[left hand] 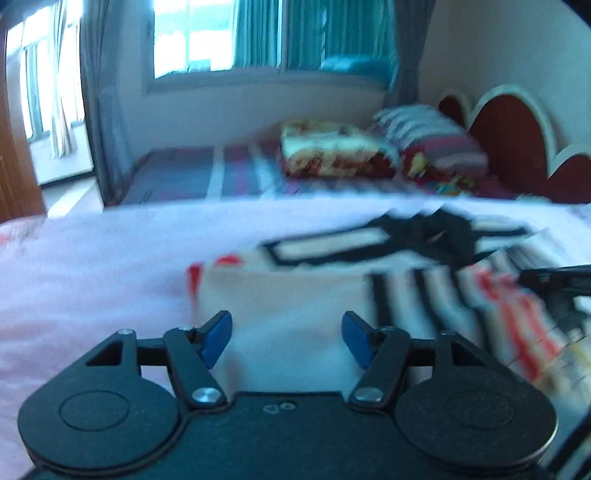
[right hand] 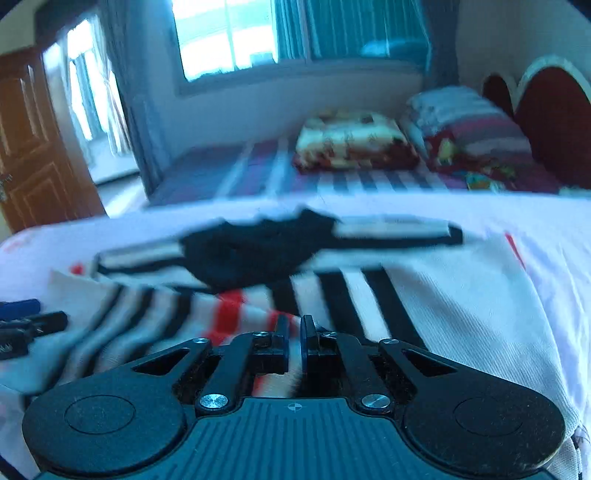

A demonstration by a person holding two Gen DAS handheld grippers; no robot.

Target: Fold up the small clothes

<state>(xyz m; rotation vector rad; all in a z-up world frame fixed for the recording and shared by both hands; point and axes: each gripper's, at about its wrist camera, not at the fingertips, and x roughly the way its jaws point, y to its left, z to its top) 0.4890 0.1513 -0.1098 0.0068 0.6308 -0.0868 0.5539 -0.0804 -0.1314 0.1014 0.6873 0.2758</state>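
Right gripper (right hand: 293, 334) nearest the lens, jaws pinched together on a fold of the shirt (right hand: 443, 295), red-and-white fabric caught between the blue pads (right hand: 307, 341); left gripper (left hand: 286, 338) jaws spread wide, nothing between them, white shirt cloth just beyond its pads (left hand: 218, 338); both views motion-blurred.

Bed (left hand: 92, 266) with pale pink sheet fills the lower half of each view; shirt lies spread on it, white body with black and red stripes, black collar area (right hand: 255, 251) toward the far edge; in the left wrist view the shirt (left hand: 303, 295) sits right of centre, striped part running off to the right where the right gripper's black body (left hand: 554, 280) shows at the frame edge; in the right wrist view the left gripper's blue tip (right hand: 22, 308) shows at the left edge, on the shirt's striped side.

Behind: second bed (right hand: 240, 173) with striped cover, folded floral blanket (right hand: 354, 144), striped pillows (right hand: 476, 125), red headboard (right hand: 554, 122); window (right hand: 229, 33) with teal curtains (right hand: 354, 26); wooden door (right hand: 40, 147) far left.
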